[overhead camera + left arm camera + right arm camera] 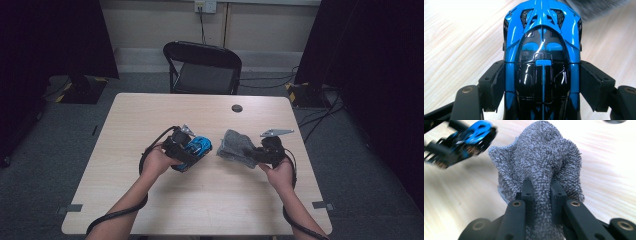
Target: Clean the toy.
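Observation:
A glossy blue and black toy car [541, 57] sits between the jaws of my left gripper [541, 82], whose pads press on both of its sides. From above, the car [200, 146] is held just over the middle of the table by that gripper [192, 152]. My right gripper [541, 192] is shut on a bunched grey terry cloth [541, 157], with the fabric pinched between its pads. In the high view the cloth [236, 147] hangs left of the right gripper [256, 156], a short gap from the car. The right gripper view also catches the car [476, 132] at upper left.
The light wooden table [210, 200] has a small round black cap [237, 108] near its far edge. A black folding chair [202, 67] stands behind the table. Cables lie on the grey floor at the right, and dark curtains hang on both sides.

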